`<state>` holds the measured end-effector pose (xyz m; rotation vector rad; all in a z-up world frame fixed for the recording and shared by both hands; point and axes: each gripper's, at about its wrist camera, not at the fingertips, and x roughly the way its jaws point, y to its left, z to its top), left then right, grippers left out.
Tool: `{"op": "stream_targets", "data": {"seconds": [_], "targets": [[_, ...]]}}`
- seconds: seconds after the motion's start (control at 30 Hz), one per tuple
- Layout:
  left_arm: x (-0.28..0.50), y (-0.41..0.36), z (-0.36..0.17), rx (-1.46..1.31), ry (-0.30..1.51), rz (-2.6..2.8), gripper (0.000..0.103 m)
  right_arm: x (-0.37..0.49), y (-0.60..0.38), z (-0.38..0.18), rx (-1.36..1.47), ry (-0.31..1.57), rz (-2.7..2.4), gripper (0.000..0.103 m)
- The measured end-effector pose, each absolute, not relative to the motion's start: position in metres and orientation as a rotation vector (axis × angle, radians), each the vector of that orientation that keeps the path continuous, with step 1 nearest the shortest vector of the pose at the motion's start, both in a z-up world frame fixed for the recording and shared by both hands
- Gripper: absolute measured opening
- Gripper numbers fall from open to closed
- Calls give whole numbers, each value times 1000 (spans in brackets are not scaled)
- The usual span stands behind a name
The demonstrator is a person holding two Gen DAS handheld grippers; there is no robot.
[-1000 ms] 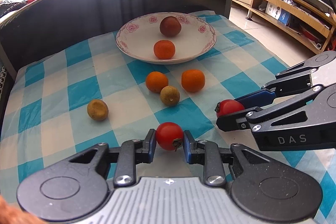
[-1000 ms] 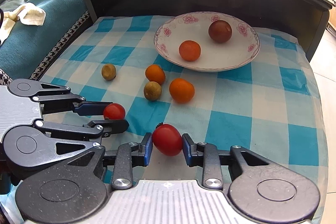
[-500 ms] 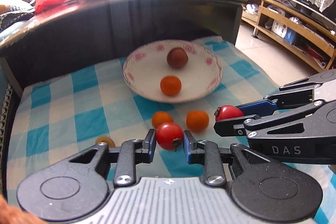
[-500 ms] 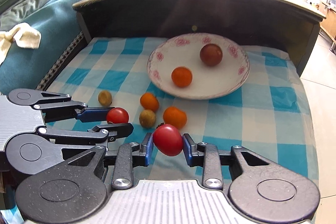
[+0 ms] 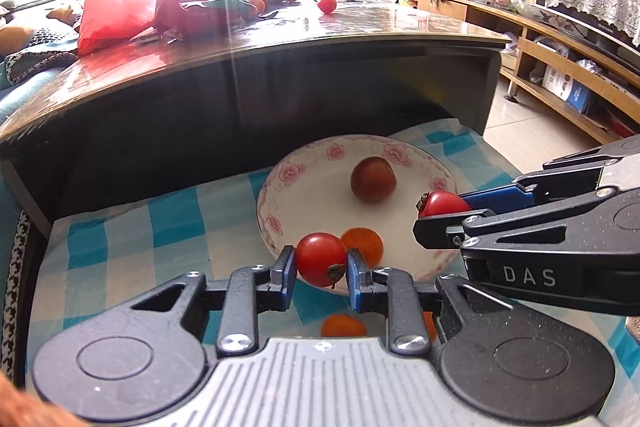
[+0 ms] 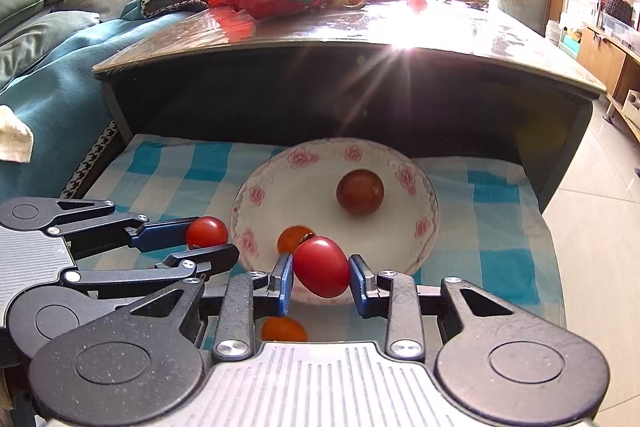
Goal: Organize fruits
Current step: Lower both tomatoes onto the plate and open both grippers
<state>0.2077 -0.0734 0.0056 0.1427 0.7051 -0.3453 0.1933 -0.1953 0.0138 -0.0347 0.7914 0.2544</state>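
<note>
My left gripper point(image 5: 321, 267) is shut on a red tomato point(image 5: 320, 259) and holds it just above the near rim of the white flowered plate point(image 5: 312, 163). My right gripper point(image 6: 321, 277) is shut on a second red tomato point(image 6: 321, 266), also above the plate's point(image 6: 420, 195) near rim. Each gripper shows in the other's view: the right one point(image 5: 442, 213), the left one point(image 6: 210, 239). In the plate lie a dark brown fruit point(image 5: 373, 179) and an orange fruit point(image 5: 366, 241).
A blue-and-white checked cloth point(image 5: 172, 223) covers the low surface. An orange fruit point(image 6: 283, 329) lies on it below my grippers. A dark table point(image 5: 280, 39) with a red bag and more fruit overhangs the back. A sofa point(image 6: 52, 39) stands left, tiled floor right.
Both grippers have risen and moved forward toward the plate, each still holding its tomato. The loose fruits on the cloth have dropped below the view.
</note>
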Motion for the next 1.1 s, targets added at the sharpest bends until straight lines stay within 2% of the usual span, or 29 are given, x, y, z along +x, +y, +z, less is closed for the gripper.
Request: {"op": "stream_targets", "data": {"seconds": [1.1], "targets": [[261,-82,-33,123,732,-341,35,254,-205,-26,-12,824,205,28]]}}
